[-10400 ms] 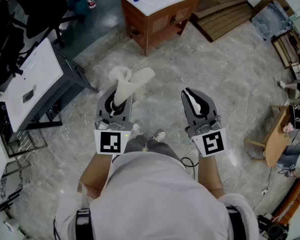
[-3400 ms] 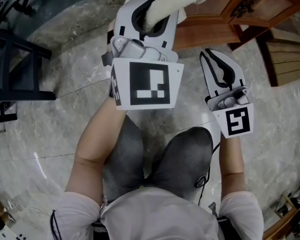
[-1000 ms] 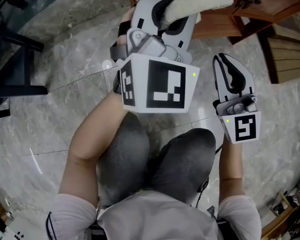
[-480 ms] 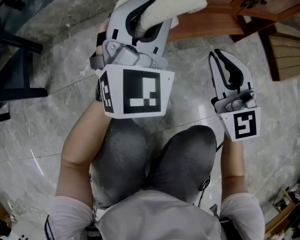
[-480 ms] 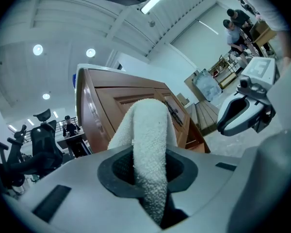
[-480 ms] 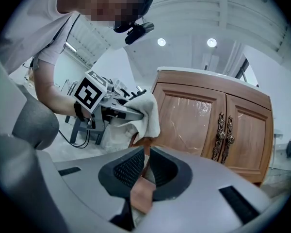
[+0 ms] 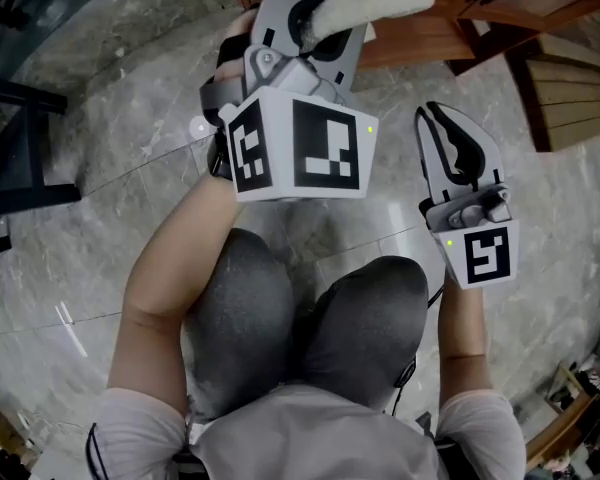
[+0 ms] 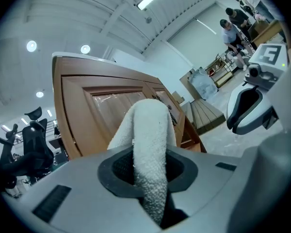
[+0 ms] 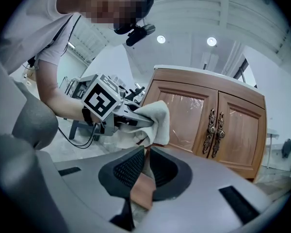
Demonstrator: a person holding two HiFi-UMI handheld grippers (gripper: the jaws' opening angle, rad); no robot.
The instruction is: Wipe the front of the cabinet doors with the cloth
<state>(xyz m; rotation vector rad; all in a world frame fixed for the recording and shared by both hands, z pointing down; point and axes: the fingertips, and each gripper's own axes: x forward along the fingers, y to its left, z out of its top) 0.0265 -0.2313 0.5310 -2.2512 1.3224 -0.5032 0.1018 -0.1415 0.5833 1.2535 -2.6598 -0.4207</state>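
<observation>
Left gripper (image 7: 312, 10) pinches cloth (image 8: 148, 140) close to left of cabinet doors (image 9: 199, 113), right gripper (image 9: 146, 153) closed, empty; most wiping probably remains

Left gripper (image 7: 325, 3): we've got a grey shell, big black-and-white marker cube (image 7: 315, 158), green light.
Right gripper (image 7: 438, 118): grey, black-lined jaws, smaller cube (image 7: 480, 253).
Shirt (image 7: 310, 438): white, short sleeves.
Trousers (image 7: 250, 318): dark grey.
Cable (image 7: 412, 368): thin, black.

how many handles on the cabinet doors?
2. Both in the right gripper view, side by side at the middle: one handle on the left door, the other on the right door. The cloth hides part of the left door.
</observation>
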